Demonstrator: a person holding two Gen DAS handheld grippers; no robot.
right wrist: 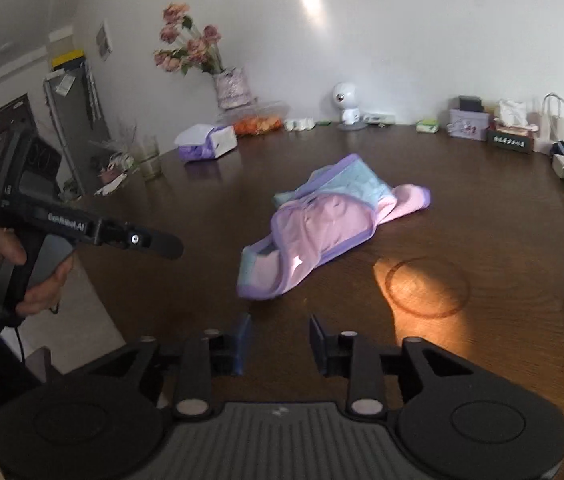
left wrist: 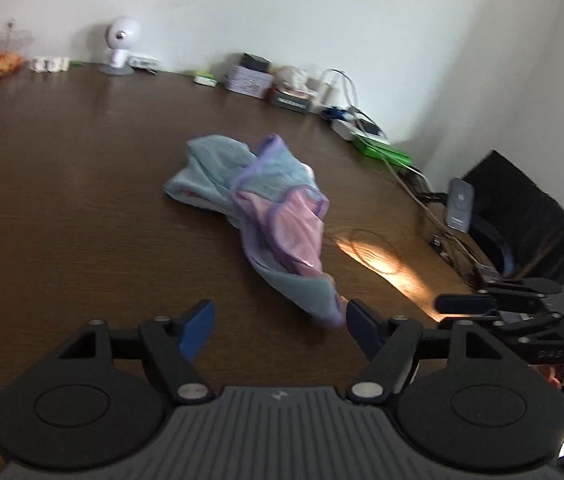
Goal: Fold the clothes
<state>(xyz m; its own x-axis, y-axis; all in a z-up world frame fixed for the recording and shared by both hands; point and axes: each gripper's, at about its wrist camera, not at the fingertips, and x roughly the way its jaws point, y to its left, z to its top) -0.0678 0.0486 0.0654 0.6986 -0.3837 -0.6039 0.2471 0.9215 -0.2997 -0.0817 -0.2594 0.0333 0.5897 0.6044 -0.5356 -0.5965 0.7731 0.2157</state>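
Pink, pale blue and purple-trimmed, the small garment (left wrist: 260, 216) lies crumpled in a heap near the middle of my dark wooden table (left wrist: 62, 200). My left gripper (left wrist: 280, 330) hangs just short of it with its blue-padded fingers (left wrist: 198, 330) spread wide and holding nothing; the nearest hem of the cloth sits right by the right-hand pad. My right gripper (right wrist: 280, 344) is off to the side, jaws also apart and empty, the garment a little ahead of it. A patch of warm sunlight (right wrist: 421, 286) falls on the wood beside the cloth. Along the far wall stand a white round-headed figurine (right wrist: 346, 106), a tissue box (right wrist: 206, 143) and a vase of pink flowers (right wrist: 232, 86).
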